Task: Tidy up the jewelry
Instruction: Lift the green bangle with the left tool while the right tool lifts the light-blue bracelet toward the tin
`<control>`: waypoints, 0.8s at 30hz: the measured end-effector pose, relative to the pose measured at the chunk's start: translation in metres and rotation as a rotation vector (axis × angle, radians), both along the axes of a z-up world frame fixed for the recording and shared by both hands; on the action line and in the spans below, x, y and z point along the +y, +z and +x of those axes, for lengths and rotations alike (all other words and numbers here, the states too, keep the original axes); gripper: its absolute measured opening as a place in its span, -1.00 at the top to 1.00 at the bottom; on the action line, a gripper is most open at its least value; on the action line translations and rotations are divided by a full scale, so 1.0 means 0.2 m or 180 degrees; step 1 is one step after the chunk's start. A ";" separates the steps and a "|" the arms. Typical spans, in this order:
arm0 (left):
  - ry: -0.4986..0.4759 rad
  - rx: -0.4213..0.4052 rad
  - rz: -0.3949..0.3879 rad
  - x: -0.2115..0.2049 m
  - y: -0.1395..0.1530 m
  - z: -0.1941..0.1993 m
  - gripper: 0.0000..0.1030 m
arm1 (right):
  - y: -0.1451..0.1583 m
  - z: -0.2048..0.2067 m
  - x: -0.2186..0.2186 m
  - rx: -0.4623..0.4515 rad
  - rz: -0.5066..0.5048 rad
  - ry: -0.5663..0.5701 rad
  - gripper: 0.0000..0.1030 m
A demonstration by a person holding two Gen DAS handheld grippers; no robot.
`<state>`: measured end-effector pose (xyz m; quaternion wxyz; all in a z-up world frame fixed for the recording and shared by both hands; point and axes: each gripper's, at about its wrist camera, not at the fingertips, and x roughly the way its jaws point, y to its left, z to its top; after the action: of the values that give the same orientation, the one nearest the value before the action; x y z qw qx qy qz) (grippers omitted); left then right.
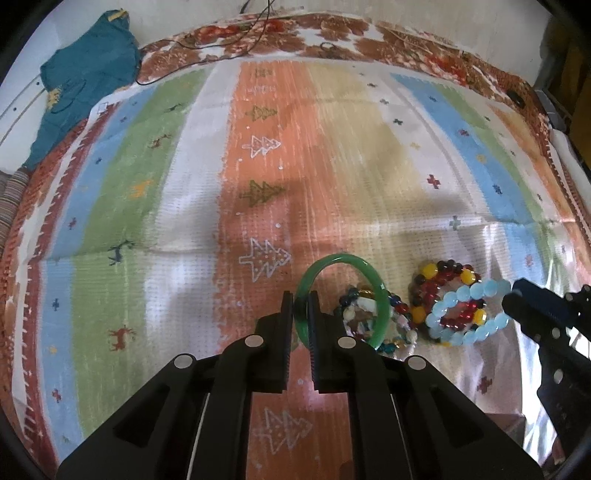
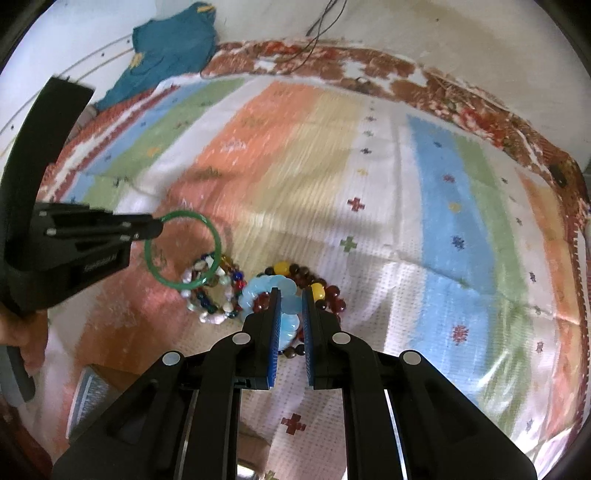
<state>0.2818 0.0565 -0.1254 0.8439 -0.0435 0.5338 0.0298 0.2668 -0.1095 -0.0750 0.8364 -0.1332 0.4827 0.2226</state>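
My left gripper (image 1: 301,306) is shut on a green bangle (image 1: 341,260), holding it upright by its left rim; the bangle also shows in the right wrist view (image 2: 188,218). Beside it lies a multicoloured bead bracelet (image 1: 400,326), also in the right wrist view (image 2: 207,314). A light blue bead bracelet (image 1: 469,332) lies over a dark red and yellow bead bracelet (image 1: 436,284). My right gripper (image 2: 290,295) straddles the light blue bracelet (image 2: 258,291), jaws narrowly apart around its beads. The red and yellow bracelet (image 2: 321,291) lies under it.
A striped cloth (image 1: 332,147) with small tree and cross motifs covers the surface. A teal garment (image 1: 85,74) lies at the far left corner. Black cables (image 1: 255,33) run along the back edge. A grey box (image 2: 86,398) sits at the lower left of the right wrist view.
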 end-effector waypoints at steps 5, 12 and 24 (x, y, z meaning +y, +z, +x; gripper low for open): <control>0.0027 -0.0081 0.0046 0.00 0.08 -0.07 0.85 | 0.07 -0.03 -0.01 -0.0100 0.0111 -0.0043 0.77; 0.0082 -0.0261 0.0037 0.01 0.22 -0.16 0.84 | 0.17 -0.10 -0.03 -0.0208 0.0244 -0.0107 0.77; -0.0053 -0.0427 -0.0011 -0.10 0.34 -0.30 0.85 | 0.32 -0.25 -0.07 -0.0398 0.0405 -0.0150 0.77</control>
<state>0.2218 0.0364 -0.0571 0.8780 -0.0424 0.4765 0.0189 0.2167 -0.1230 -0.0116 0.8768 -0.0820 0.4174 0.2243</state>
